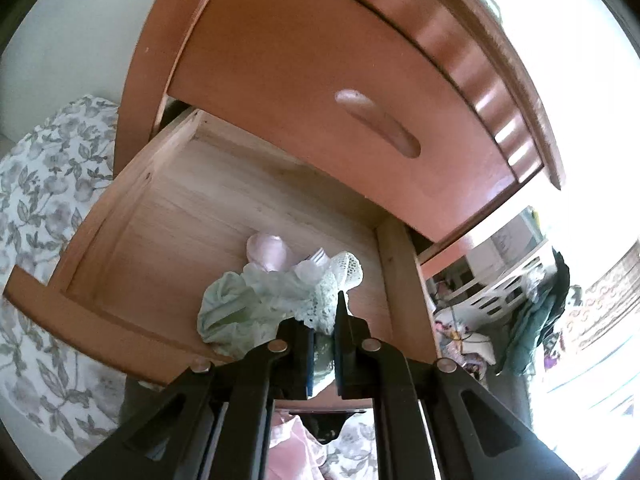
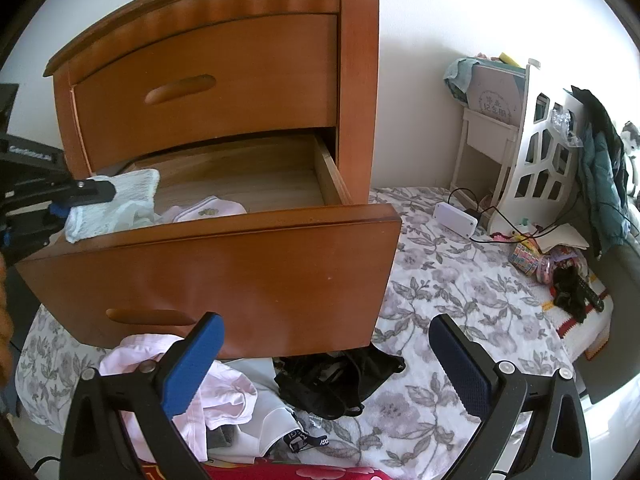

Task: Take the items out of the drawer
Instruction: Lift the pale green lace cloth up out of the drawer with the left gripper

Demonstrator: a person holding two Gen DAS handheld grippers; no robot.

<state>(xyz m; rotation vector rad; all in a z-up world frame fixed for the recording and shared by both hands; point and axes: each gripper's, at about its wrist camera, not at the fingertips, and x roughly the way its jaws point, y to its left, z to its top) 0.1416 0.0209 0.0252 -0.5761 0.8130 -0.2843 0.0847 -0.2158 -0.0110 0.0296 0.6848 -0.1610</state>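
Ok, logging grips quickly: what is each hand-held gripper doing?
Left hand-held gripper: shut on the pale green garment.
Right hand-held gripper: open, holding nothing.

Glossy wooden drawer (image 2: 240, 272) — lacy cloth (image 1: 256, 304)

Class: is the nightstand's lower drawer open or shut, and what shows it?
Open. The lower drawer is pulled out, exposing its wooden floor and the clothes inside.

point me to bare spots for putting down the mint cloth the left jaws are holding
Free: the floral bedspread right of the open drawer, up to the white box. Crowded: under the drawer front, the pink garment and black garment; far right, clutter.
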